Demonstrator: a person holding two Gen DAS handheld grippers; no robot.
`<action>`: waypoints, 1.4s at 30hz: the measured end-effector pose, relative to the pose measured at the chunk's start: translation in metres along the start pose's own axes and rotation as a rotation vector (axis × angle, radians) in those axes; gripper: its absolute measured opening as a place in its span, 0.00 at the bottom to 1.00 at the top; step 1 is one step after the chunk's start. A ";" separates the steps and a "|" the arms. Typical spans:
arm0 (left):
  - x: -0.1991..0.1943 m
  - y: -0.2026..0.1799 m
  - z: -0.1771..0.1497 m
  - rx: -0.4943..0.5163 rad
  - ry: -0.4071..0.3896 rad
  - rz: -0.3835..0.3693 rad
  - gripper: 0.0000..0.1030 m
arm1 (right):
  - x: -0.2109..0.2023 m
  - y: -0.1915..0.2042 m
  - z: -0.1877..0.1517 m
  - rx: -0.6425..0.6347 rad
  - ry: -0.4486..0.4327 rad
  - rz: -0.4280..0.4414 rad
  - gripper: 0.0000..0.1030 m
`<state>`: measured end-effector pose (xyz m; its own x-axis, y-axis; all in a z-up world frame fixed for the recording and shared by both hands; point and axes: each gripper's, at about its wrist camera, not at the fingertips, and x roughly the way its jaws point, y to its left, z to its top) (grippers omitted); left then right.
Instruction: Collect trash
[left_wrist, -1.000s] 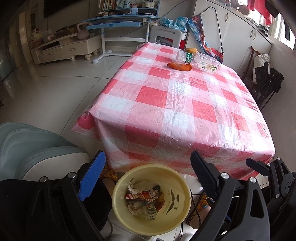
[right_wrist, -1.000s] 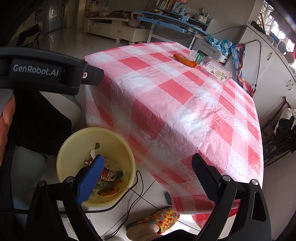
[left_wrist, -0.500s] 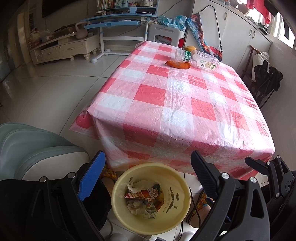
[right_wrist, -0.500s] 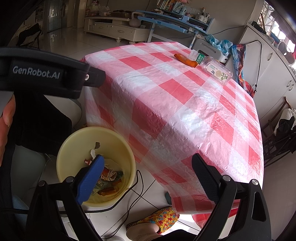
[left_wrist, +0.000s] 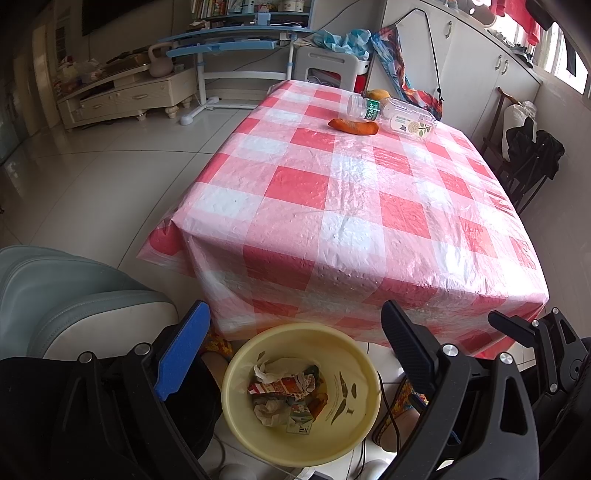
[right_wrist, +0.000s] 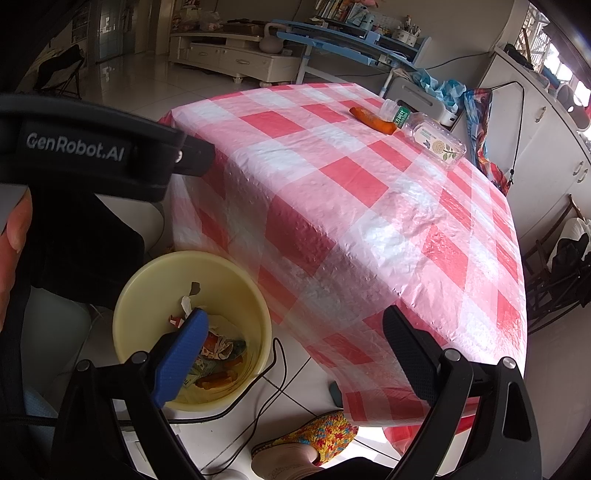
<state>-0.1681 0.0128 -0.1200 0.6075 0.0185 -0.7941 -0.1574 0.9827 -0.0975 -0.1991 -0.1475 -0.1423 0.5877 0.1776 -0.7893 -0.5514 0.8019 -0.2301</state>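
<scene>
A yellow bin (left_wrist: 236, 373) (right_wrist: 155, 280) stands on the floor at the table's near edge, holding crumpled wrappers and cartons (left_wrist: 286, 393). My left gripper (left_wrist: 295, 321) hangs open and empty above it. My right gripper (right_wrist: 293, 321) is open too, empty, over the bin's right rim and the table corner. At the table's far end lie an orange wrapper (left_wrist: 354, 126) (right_wrist: 373, 118), a clear plastic bottle (left_wrist: 399, 117) (right_wrist: 432, 138) on its side, and an orange fruit (left_wrist: 376, 93) behind it.
The table wears a red-and-white checked plastic cloth (left_wrist: 354, 199). A grey padded seat (left_wrist: 66, 295) is at the left, a dark chair (left_wrist: 528, 162) at the right. A black cable (right_wrist: 273, 373) and a person's slippered foot (right_wrist: 306, 439) lie on the floor by the bin.
The left wrist view has risen slightly, so the table and bin sit a little lower in frame. The right gripper has barely moved. Both stay open.
</scene>
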 end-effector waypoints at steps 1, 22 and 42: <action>0.000 -0.001 -0.001 0.000 0.001 -0.001 0.88 | 0.000 0.000 0.000 0.001 0.000 0.001 0.88; 0.044 -0.022 0.109 0.305 0.008 -0.026 0.88 | 0.020 -0.103 0.069 -0.074 -0.062 -0.023 0.91; 0.170 -0.112 0.222 0.723 0.024 -0.171 0.73 | 0.131 -0.199 0.203 -0.491 -0.085 -0.046 0.91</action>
<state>0.1255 -0.0529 -0.1105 0.5592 -0.1418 -0.8168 0.4949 0.8475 0.1917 0.1081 -0.1682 -0.0842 0.6528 0.2109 -0.7276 -0.7255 0.4502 -0.5205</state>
